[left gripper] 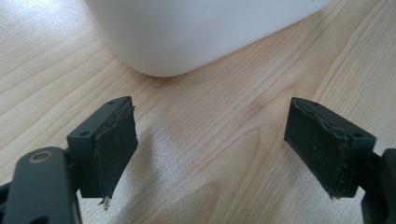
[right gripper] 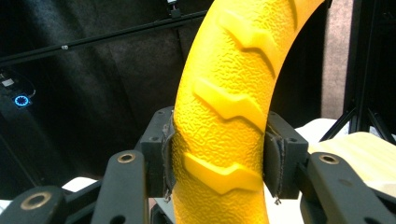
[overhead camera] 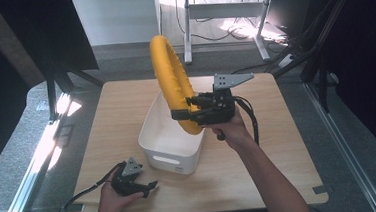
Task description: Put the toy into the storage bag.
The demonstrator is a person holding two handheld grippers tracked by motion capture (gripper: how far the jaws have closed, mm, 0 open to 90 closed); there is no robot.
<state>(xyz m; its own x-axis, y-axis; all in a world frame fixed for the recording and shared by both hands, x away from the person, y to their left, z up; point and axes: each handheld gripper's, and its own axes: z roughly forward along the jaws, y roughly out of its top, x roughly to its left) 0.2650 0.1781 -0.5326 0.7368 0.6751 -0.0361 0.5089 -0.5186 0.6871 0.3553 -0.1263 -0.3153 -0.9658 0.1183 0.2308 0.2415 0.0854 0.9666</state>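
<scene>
A yellow ring with a raised tread pattern [overhead camera: 173, 82] stands upright above the white bin [overhead camera: 160, 147], its lower end down inside the bin's right side. My right gripper [overhead camera: 182, 109] is shut on the ring's lower part, one pad on each side of the ring [right gripper: 223, 140] in the right gripper view. My left gripper [overhead camera: 151, 187] rests low over the table near its front left edge, just in front of the bin. It is open with nothing between its pads [left gripper: 114, 149], and bare wood shows in the gap in the left gripper view, with the bin's rounded corner [left gripper: 187, 32] beyond.
The wooden table [overhead camera: 279, 144] has free room to the right of and behind the bin. Dark frame legs and a white desk stand on the floor beyond the far edge.
</scene>
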